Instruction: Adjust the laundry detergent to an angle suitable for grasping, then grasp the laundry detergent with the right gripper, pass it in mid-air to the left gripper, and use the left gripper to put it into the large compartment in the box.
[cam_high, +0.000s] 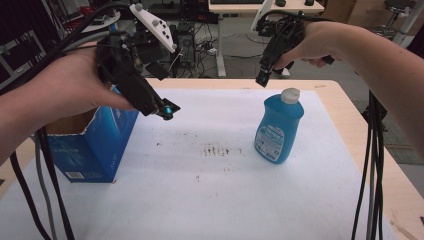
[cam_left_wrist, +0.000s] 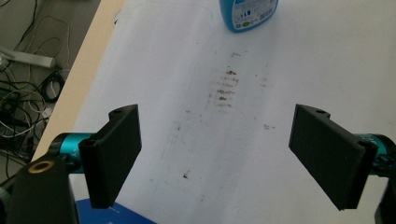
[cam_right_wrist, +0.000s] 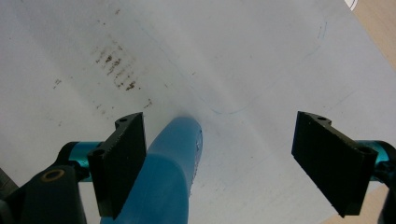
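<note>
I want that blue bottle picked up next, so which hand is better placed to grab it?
Probably the right. The right gripper hangs just above the bottle, jaws open, with the bottle's shoulder between them in its own view. The left gripper hovers by the box, across the table from the bottle.

**Both arms raised, both grippers open**

Left forearm: enters from the near left, angled up and toward the centre. Left hand (cam_high: 65, 87): wrapped around the gripper body, knuckles up. Left gripper (cam_high: 167, 111): held above the table's left side, tilted forward and down toward the right; jaws spread wide, nothing between them in its own view (cam_left_wrist: 217, 158).

Right forearm: comes in from the right edge, reaching toward the far side. Right hand (cam_high: 312, 45): curled over the grip, wrist bent down. Right gripper (cam_high: 262, 79): held high at the far centre-right, pointing steeply down; jaws wide apart (cam_right_wrist: 219, 165), pads pressing on nothing.
</note>
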